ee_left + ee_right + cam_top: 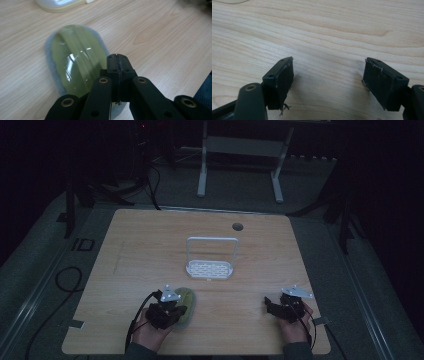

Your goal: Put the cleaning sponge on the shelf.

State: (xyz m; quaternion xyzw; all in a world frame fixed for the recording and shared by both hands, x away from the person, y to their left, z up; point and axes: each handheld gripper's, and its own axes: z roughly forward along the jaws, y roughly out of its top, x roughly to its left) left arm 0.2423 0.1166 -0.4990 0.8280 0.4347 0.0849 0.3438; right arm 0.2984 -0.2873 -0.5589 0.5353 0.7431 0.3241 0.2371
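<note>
left gripper view has my left tool (117, 58) with its jaws pressed together, just above the near right edge of a green, grey-rimmed sponge pad (75, 57) lying flat on the counter (162, 37). my right tool (328, 82) hangs wide apart over bare wood. farther off stands a white rack (210, 265).

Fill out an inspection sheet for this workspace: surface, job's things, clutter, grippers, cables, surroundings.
Surface: light wooden table, round hole near far edge.
Job's things: white slotted rack with hoop handle at centre; olive-green oval pad with grey fuzzy rim lying flat near front.
Clutter: nothing seen.
Grippers: left gripper jaws shut at the pad's near edge; right gripper jaws open over bare wood.
Cables: black cable on floor, left.
Surroundings: dark room, white table frame beyond.
</note>
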